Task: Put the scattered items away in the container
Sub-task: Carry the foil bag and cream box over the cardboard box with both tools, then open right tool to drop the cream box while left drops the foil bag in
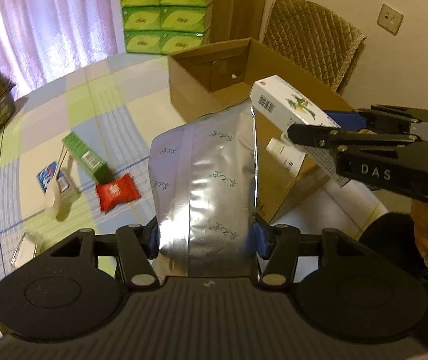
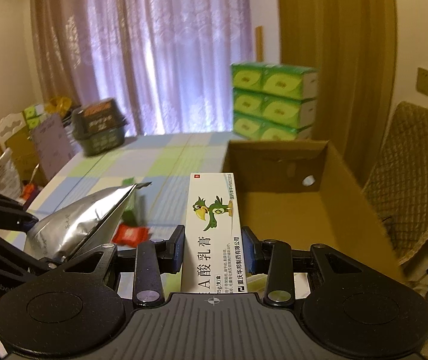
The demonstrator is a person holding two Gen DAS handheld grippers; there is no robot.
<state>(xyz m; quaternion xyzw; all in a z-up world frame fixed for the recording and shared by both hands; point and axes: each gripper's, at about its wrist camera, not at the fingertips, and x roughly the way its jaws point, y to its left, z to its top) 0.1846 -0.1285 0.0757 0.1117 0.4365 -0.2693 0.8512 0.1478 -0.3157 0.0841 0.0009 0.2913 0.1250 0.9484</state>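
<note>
Both jaws are clamped on cargo: my left gripper point(image 1: 206, 238) pinches a silver foil pouch point(image 1: 205, 180) by its lower sides, and my right gripper point(image 2: 212, 250) squeezes a white ointment box point(image 2: 214, 225) printed with a green bird. From the left wrist camera, the pouch stands upright at 12 o'clock, with the right gripper point(image 1: 346, 121) and the ointment box point(image 1: 286, 102) at 2 o'clock, over the near edge of the open cardboard box point(image 1: 184, 90). On the checked tablecloth point(image 1: 64, 96) at 10 o'clock lie a red packet point(image 1: 117, 192), a green carton point(image 1: 88, 157) and a blue-and-white pack point(image 1: 50, 178), well apart from the cardboard box. Farther off, stacked green tissue packs point(image 1: 166, 15) stand before the curtain point(image 1: 46, 21).
</note>
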